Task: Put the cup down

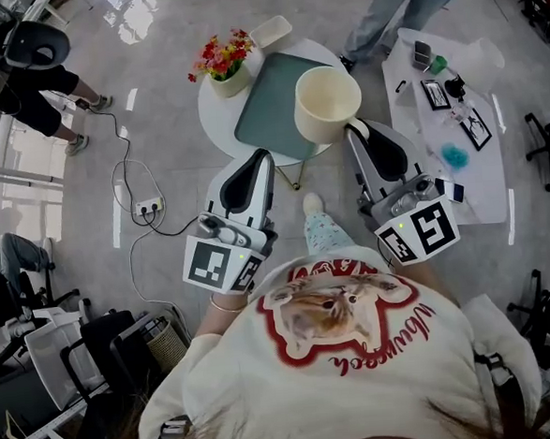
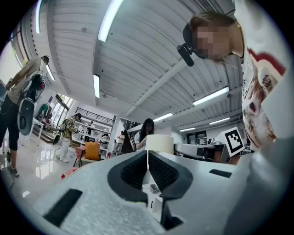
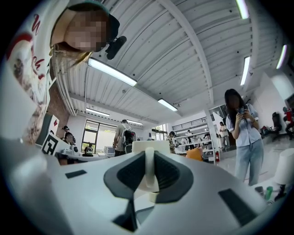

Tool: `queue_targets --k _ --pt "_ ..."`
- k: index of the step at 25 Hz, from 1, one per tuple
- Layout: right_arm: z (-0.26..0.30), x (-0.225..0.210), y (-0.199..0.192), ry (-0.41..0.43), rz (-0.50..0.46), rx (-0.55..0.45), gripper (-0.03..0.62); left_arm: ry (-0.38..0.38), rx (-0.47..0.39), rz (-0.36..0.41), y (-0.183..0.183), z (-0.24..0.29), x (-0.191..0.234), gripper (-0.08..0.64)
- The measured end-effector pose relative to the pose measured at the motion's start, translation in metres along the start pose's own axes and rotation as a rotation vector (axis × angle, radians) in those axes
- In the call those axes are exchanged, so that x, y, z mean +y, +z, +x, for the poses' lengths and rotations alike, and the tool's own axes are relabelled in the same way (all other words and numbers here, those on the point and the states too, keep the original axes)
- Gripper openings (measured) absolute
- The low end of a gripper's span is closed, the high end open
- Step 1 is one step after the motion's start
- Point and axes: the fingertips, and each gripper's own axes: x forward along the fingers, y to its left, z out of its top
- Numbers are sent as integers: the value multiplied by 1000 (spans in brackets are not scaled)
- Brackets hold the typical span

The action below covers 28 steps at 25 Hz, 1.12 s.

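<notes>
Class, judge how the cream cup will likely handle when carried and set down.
Probably rigid: the cup looks perfectly round though the right gripper pinches only its handle. Wide and squat, so it would likely stand steadily on the tray.

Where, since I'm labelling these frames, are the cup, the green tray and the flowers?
cup [image 1: 326, 105]: head view, on its pale inner wall.
green tray [image 1: 269, 106]: head view, on its bare middle.
flowers [image 1: 223, 52]: head view, on the red and yellow blooms.
</notes>
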Motion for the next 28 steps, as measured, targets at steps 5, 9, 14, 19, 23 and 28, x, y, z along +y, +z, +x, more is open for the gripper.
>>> queue_targets --k 5,9,14,19,23,28 --pt "37 -34 1 20 -10 -9 60 28 -10 -6 -3 40 31 21" --pt "62 -60 -4 40 -6 5 60 43 -16 -7 -5 74 48 21" --pt "88 -93 -9 58 4 8 60 57 -18 1 -6 110 62 21" --pt "106 -124 -16 74 18 1 60 78 -10 9 -14 140 75 21" --pt "117 -140 -23 87 39 4 60 108 5 10 -20 152 83 21" --pt "130 -142 -32 101 44 9 60 114 29 8 -25 156 95 21"
